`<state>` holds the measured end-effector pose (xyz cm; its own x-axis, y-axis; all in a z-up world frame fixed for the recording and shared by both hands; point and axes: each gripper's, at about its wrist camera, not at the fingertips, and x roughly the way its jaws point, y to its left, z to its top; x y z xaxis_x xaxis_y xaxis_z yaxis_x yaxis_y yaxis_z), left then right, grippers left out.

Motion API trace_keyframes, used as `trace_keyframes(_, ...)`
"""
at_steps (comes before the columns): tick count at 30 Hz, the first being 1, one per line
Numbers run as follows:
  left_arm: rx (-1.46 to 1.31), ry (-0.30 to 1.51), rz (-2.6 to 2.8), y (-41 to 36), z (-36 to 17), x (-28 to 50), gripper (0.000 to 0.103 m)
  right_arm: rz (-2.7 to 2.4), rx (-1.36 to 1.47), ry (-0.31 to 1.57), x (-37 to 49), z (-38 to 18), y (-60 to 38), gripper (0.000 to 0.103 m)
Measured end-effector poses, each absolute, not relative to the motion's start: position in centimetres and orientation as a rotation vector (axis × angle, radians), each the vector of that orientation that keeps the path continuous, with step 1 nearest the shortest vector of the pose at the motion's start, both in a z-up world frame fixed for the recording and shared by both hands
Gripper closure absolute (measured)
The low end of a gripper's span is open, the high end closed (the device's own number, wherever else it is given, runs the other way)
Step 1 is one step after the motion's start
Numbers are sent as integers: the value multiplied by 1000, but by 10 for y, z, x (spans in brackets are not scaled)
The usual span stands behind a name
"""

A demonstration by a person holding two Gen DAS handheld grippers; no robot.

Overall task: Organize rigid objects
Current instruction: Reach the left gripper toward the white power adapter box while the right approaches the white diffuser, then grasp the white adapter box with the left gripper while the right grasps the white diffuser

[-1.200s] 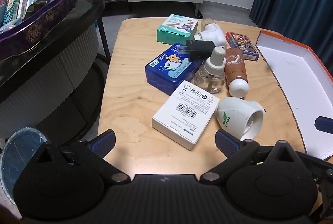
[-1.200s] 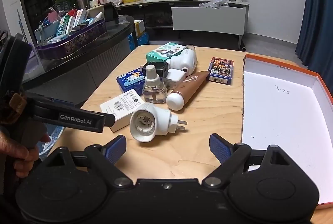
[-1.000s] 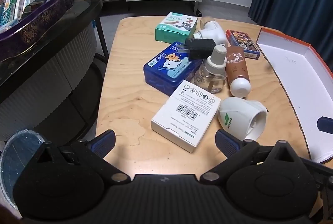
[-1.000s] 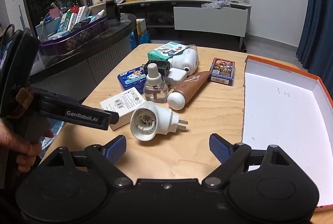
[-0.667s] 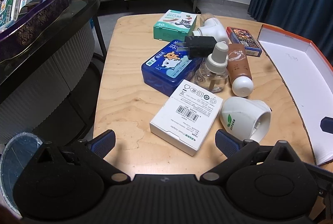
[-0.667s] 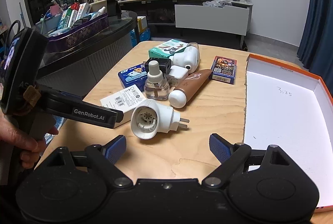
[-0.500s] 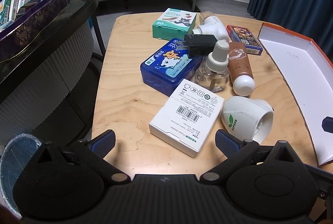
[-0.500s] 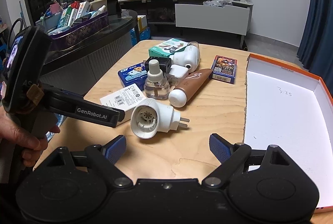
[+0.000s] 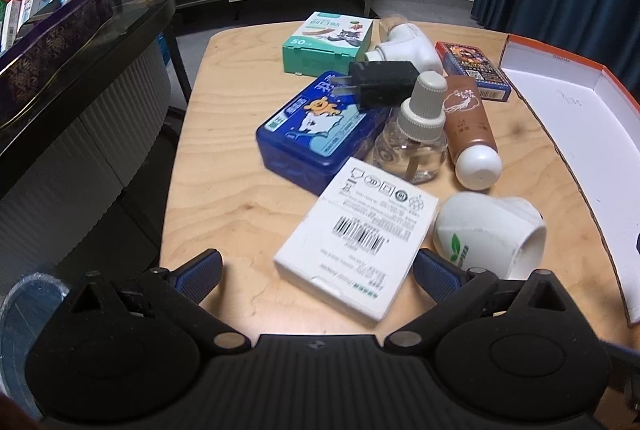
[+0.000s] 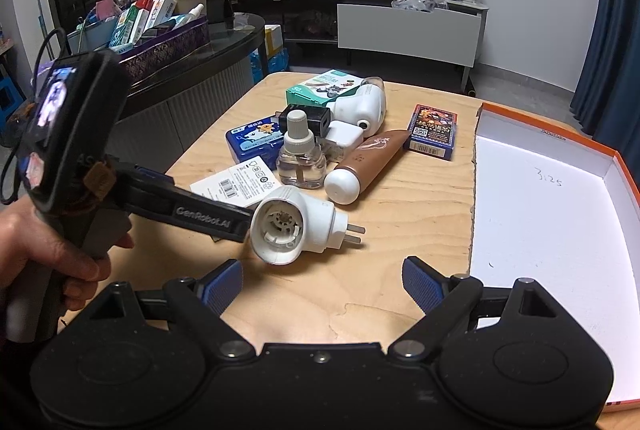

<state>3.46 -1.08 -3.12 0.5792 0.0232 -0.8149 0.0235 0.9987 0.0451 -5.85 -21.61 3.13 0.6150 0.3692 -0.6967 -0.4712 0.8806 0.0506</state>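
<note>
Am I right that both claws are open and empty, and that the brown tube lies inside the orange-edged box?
Not quite: the brown tube lies on the wooden table, outside the orange-edged box, as the right wrist view shows. The left claw and right claw are indeed open and empty.

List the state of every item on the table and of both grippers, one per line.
left gripper: open, empty
right gripper: open, empty
white plug-in heater: on its side, prongs toward the box
clear refill bottle: upright, capped
brown tube: lying flat, cap on
blue tin: closed
white carton: flat, barcode up
orange-rimmed box: open, nothing inside
</note>
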Motion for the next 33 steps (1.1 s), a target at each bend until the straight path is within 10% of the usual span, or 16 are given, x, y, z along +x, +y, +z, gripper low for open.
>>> trace_keyframes(10,25,843,-25,-8,-30,23,43,540,-225,701,-44,20,-196,1)
trace_keyframes(22,-33,796,50,19,-27,7,42,573,-251,725,3,-1,-168,1)
trace_keyframes(25,-18,802,73,18,-28,13,18,564,-272,743,12,-10,-160,1)
trace_keyframes(33,8,774,106,14,-30,26,43,573,-188,755,20,-18,-160,17)
